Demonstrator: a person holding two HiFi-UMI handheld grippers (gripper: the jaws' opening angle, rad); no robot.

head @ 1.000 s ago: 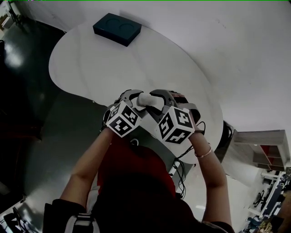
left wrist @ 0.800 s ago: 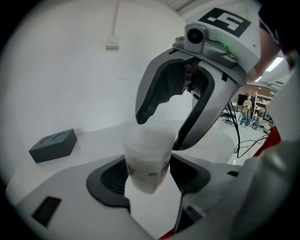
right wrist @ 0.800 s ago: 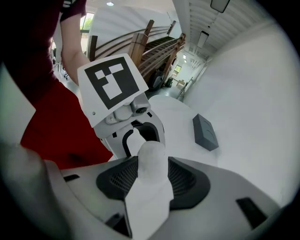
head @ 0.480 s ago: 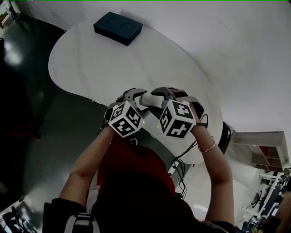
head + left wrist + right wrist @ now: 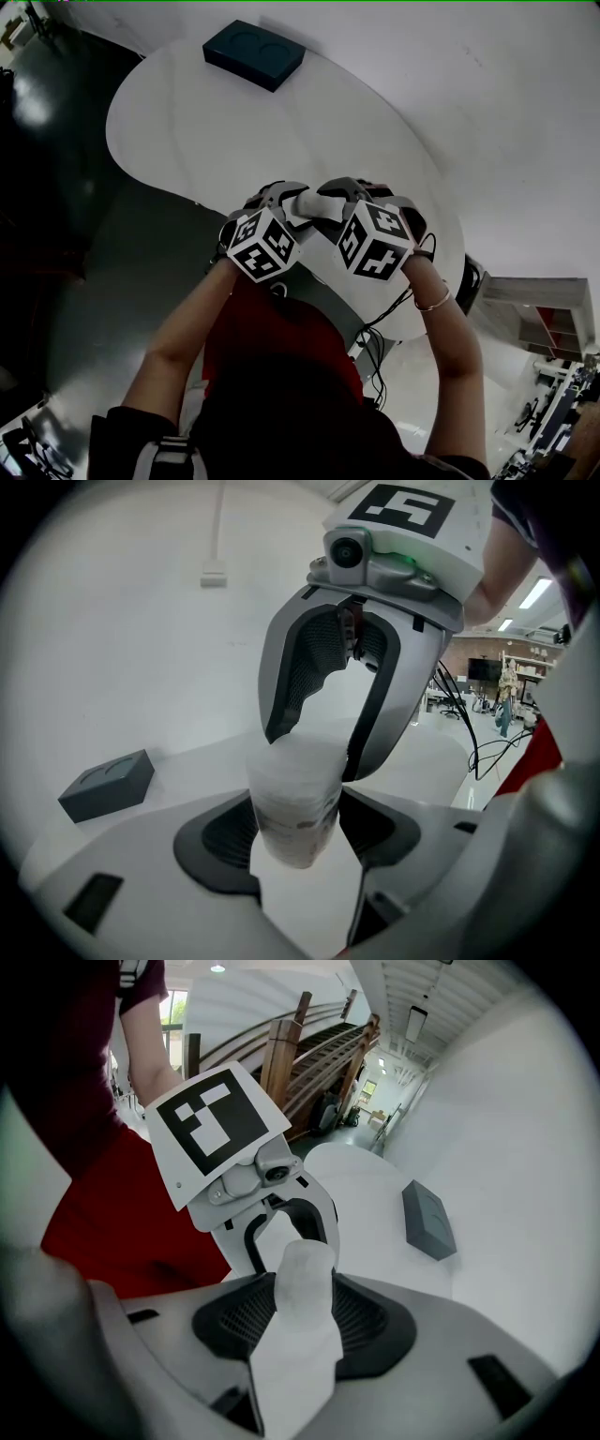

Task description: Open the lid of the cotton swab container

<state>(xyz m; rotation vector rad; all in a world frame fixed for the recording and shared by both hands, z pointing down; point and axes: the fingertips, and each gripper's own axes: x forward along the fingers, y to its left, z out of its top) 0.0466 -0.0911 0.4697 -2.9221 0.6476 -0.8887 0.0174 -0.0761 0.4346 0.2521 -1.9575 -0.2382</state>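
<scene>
A small translucent white cotton swab container (image 5: 314, 203) is held in the air above the near edge of the white table (image 5: 216, 131), between two grippers that face each other. My left gripper (image 5: 298, 202) is shut on its printed body (image 5: 295, 808). From the opposite side my right gripper (image 5: 330, 206) is shut on the container's other end (image 5: 304, 1274). In the left gripper view the right gripper's fingers (image 5: 370, 724) close around the container's far end. Whether the lid has parted from the body is hidden by the jaws.
A dark blue box (image 5: 254, 54) lies at the table's far end, well away from the grippers; it also shows as the box (image 5: 106, 785) and the box (image 5: 427, 1219). The person's arms and red clothing fill the near side. Dark floor lies left of the table.
Both grippers stay clamped on the container. The pair has drifted slightly to the right, and the right gripper's marker cube has turned and risen a little.
</scene>
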